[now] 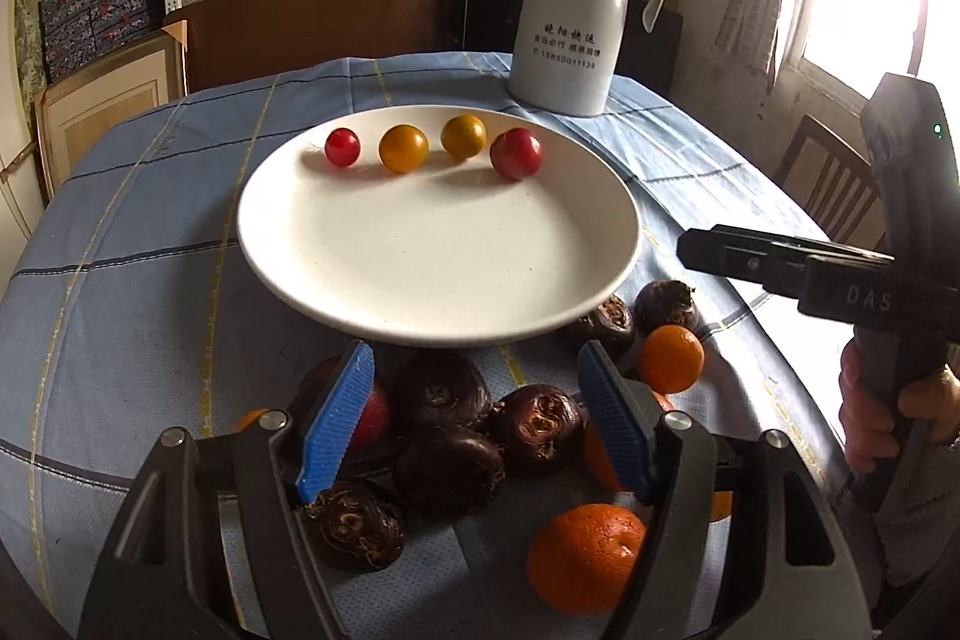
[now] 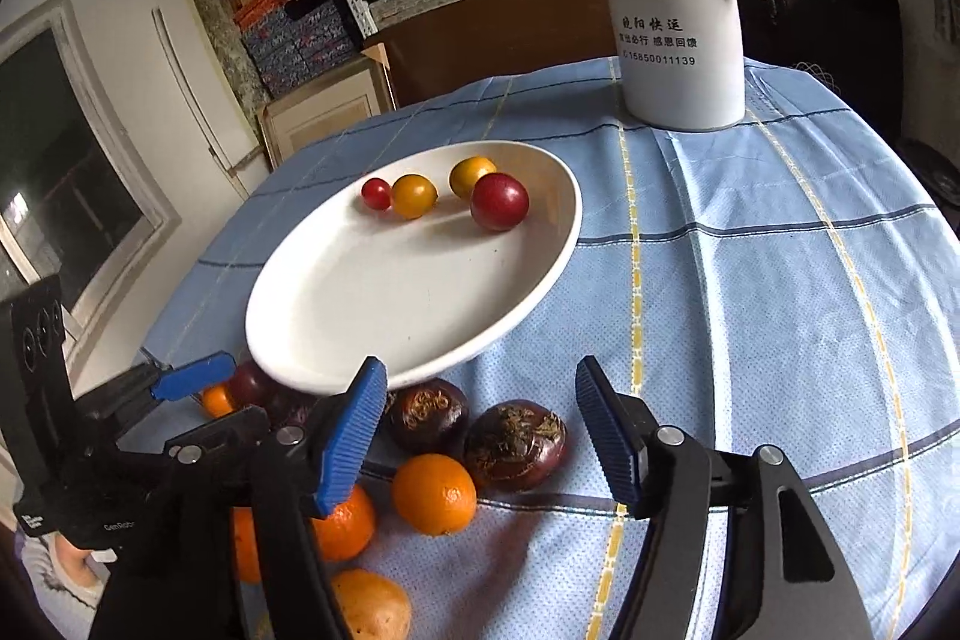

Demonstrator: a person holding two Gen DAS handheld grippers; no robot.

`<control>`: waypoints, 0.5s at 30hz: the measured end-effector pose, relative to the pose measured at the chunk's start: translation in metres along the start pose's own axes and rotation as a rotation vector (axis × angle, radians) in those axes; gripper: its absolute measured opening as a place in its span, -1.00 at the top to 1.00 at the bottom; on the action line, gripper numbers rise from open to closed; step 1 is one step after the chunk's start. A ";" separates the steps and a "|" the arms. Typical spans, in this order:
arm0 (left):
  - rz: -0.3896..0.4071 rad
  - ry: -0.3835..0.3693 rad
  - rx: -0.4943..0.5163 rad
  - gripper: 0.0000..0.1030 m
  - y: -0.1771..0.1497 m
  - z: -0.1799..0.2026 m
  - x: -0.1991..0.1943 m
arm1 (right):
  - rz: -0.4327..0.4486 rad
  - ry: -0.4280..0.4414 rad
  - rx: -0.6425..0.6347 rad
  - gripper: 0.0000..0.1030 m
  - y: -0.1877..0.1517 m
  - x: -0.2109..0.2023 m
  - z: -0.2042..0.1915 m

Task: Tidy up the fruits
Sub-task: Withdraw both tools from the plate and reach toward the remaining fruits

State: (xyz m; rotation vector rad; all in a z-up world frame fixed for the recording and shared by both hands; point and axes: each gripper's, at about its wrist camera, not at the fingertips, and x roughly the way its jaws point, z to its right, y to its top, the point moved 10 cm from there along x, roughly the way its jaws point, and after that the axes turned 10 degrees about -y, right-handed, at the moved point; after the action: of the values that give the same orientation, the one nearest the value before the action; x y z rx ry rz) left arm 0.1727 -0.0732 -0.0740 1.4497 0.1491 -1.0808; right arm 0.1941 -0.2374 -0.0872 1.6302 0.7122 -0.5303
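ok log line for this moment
left gripper open | right gripper open | plate: four small fruits | nothing held

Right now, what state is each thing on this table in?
Plate: holds four small fruits in a row, otherwise bare.
Jug: upright, lid on.
Water chestnuts: loose on the cloth.
Oranges: loose on the cloth.
Left claw: open, empty.
Right claw: open, empty.

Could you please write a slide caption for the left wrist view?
Open left tongs over dark chestnuts and oranges; four small tomatoes on the white plate.
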 end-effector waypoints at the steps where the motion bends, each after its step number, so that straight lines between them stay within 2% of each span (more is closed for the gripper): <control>1: -0.006 0.003 0.006 -0.34 -0.001 0.001 0.001 | -0.007 -0.008 -0.018 -0.30 -0.002 0.001 -0.002; 10: -0.043 0.035 0.017 -0.35 0.000 -0.002 0.017 | -0.063 -0.083 -0.121 -0.32 -0.016 0.020 -0.011; 13: -0.048 0.050 0.030 -0.40 0.000 -0.002 0.018 | -0.080 -0.106 -0.133 -0.32 -0.018 0.026 -0.011; 15: -0.049 0.059 0.033 -0.50 0.001 -0.002 0.019 | -0.085 -0.113 -0.145 -0.32 -0.019 0.029 -0.013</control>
State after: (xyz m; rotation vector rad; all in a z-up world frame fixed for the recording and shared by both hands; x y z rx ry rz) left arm 0.1850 -0.0813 -0.0868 1.5152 0.2106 -1.0844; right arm 0.2009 -0.2186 -0.1184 1.4287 0.7211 -0.6136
